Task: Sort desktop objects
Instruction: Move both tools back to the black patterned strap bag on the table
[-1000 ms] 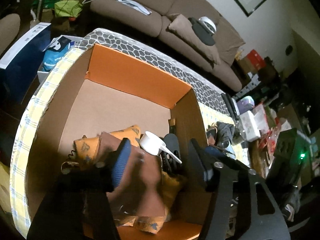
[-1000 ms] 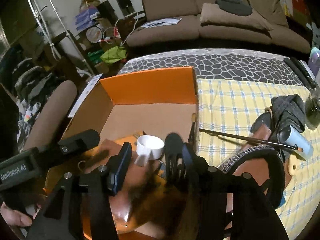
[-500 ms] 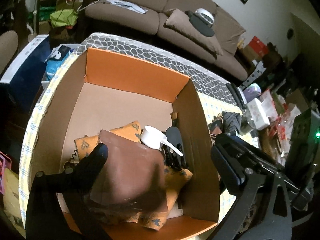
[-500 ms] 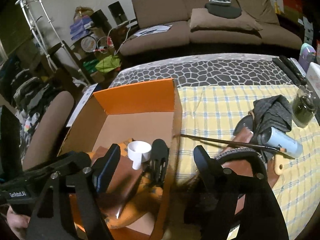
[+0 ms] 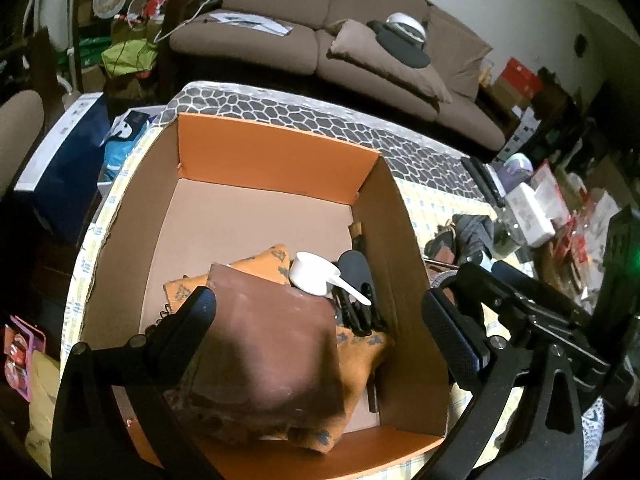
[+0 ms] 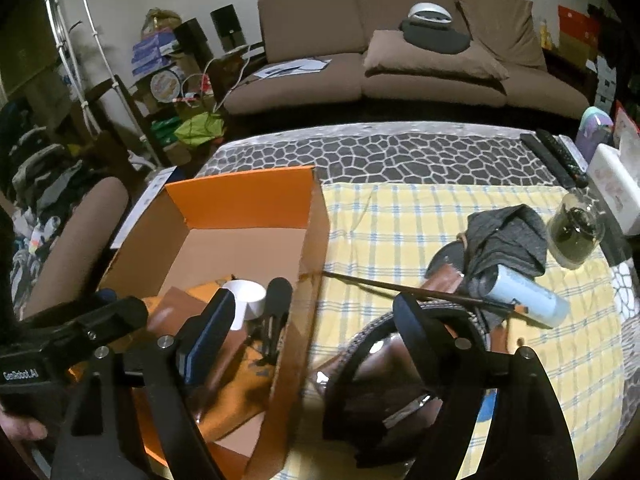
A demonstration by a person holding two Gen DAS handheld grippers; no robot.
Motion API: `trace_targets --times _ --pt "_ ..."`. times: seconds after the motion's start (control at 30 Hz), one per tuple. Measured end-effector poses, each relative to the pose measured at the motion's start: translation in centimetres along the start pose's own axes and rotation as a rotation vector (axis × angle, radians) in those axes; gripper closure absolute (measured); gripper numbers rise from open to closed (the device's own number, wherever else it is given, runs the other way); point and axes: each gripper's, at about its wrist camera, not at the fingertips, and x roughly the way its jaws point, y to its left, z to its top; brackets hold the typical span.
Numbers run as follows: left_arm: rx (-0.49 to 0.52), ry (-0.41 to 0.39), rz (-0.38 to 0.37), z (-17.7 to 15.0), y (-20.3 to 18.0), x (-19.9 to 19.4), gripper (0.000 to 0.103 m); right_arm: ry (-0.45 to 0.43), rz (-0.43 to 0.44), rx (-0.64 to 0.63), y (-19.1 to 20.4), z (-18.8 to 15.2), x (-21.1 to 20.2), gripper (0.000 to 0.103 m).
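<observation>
A cardboard box [image 5: 276, 160] with orange flaps stands on the checked tablecloth. In it a flat brown pouch [image 5: 264, 344] lies on an orange cloth [image 5: 264, 258], beside a white scoop [image 5: 312, 272] and black clips [image 5: 356, 280]. My left gripper [image 5: 320, 324] hangs above the pouch, jaws wide open and touching nothing. My right gripper [image 6: 316, 328] is over the box's right wall [image 6: 296, 320]; its jaws are opening and the pads press on nothing. A grey cloth [image 6: 508, 236], a pale blue tube [image 6: 532, 300], a thin stick [image 6: 400, 288] and a brown leather item [image 6: 380, 364] lie on the table.
A glass jar [image 6: 576, 232], remote controls [image 6: 556, 156] and a white box [image 6: 616, 184] sit at the table's far right. A brown sofa [image 6: 400, 60] stands behind the table. A person's hand [image 6: 16, 428] holds the left gripper's handle.
The left jaws opened wide and let go of the brown pouch, which now lies in the box. The right jaws also widened and drew back to the right.
</observation>
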Motion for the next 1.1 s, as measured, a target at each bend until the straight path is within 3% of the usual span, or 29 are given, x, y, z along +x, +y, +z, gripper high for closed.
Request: trace_targets --times 0.33,0.83,1.03,1.1 --pt "0.078 0.013 -0.002 -0.9 -2.7 0.1 0.000 0.006 -0.045 0.000 -2.6 -0.2 -0.8 0.012" --pt "0.190 0.019 -0.031 -2.2 -9.0 1.5 0.000 0.077 -0.162 0.101 -11.2 -2.3 -0.9 0.012" --pt "0.235 0.019 -0.022 -2.8 -11.9 2.7 0.002 0.194 -0.131 0.153 -13.2 -4.4 1.5 0.031" --pt "0.255 0.017 -0.011 -2.9 -12.6 3.0 0.007 0.232 -0.127 0.153 -13.4 -5.1 2.3 0.040"
